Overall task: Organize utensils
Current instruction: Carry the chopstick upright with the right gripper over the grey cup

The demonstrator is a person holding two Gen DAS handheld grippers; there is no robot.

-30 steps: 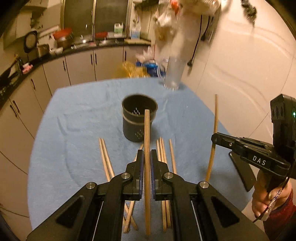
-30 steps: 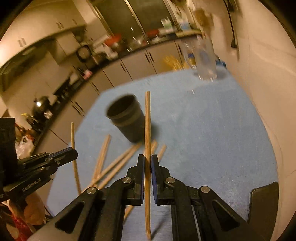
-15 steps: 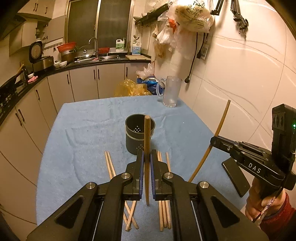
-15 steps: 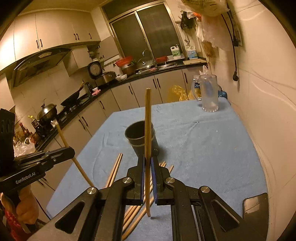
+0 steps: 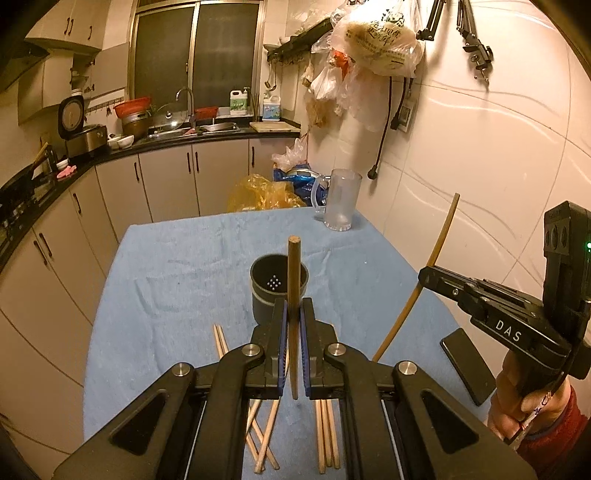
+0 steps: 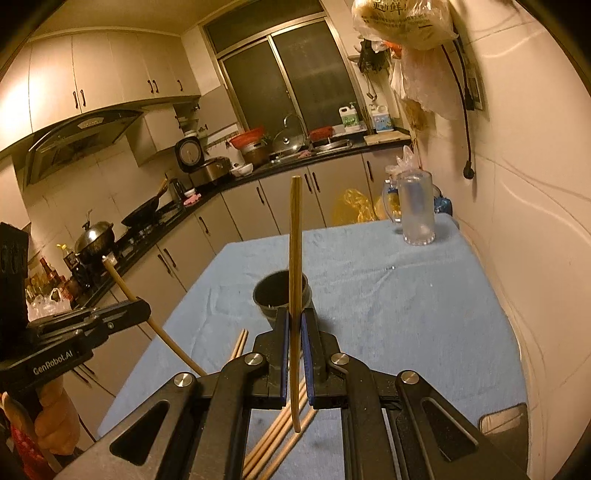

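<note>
Both hand-held grippers clamp slim round wooden chopsticks: left hand-held gripper, right hand-held gripper; perforated dark cup on blue towel.

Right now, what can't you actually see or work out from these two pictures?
- Loose chopsticks on the table: the left gripper body covers their middles, so no count.
- Inside the dark holder: the held chopstick crosses it.
- Phone: cut off, right wrist view.
- Bag print: too small.
</note>
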